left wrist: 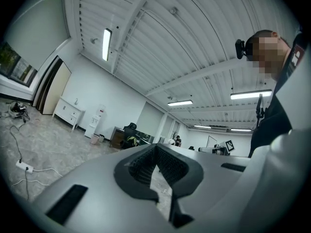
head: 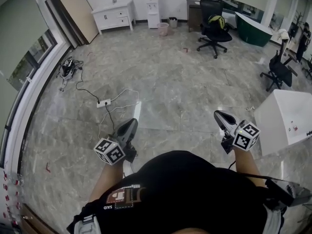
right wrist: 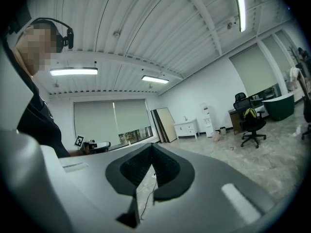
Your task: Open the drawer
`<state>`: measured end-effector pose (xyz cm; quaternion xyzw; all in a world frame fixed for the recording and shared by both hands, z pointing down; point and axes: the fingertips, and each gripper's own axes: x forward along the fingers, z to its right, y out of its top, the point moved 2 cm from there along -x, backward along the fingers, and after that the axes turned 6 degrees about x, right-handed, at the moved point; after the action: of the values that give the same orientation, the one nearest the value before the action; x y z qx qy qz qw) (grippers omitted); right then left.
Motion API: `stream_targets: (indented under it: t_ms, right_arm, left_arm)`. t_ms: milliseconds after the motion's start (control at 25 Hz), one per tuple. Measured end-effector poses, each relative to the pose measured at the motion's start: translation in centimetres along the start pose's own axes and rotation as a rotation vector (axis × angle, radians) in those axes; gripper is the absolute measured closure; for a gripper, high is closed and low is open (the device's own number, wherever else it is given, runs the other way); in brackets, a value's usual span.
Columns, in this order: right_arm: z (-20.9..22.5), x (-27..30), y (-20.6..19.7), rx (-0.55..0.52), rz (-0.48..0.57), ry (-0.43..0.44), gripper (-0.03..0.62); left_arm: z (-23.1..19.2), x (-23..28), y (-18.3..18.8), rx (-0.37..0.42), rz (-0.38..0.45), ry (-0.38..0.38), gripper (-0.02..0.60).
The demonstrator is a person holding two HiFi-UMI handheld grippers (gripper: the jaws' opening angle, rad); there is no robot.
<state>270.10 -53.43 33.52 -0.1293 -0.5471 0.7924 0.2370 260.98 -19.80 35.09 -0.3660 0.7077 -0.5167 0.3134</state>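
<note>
A large room with a grey marble floor [head: 165, 77]; a white cabinet [head: 127, 8] stands against the far wall beside a water dispenser [head: 153, 6]; an office chair [head: 213, 26] sits to the right. The left gripper [head: 131, 124] and right gripper [head: 220, 115] are held low, close to the person's body, pointing level, apparently just being carried; both pairs of fingers are pressed together, holding nothing. The drawer [head: 111, 15], probably one in that cabinet, lies well apart from the fingers, across the floor, ahead and leftward.
</note>
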Motion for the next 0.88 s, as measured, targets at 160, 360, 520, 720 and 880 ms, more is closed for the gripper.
stream_targets:
  t_ms: [160,360,520,720,880]
  right_arm:
    - [-1.7,6.0,1.2,-0.003,0.013,-0.015,0.592]
    - [-4.5,14.4,1.8,-0.008,0.026,-0.007,0.592]
    - [-5.5,20.0,0.7,-0.001,0.001,0.006,0.592]
    - [-5.8,25.4,0.9,-0.001,-0.033,0.037,0.592]
    - [-4.1,28.5,1.0,0.033,-0.040,0.053,0.592]
  left_arm:
    - [-5.9,-0.4,3.4,0.011,0.017,-0.019,0.581]
    - [-13.8,-2.4,6.5,0.020,0.025,-0.024,0.581]
    - [-18.5,-3.6,6.8,0.013,0.017,-0.012,0.581]
    - [-22.5,-4.0,6.5,-0.026,0.015,0.006,0.581]
    - [-24.8,-3.8,5.9,-0.047,0.003,0.045,0.581]
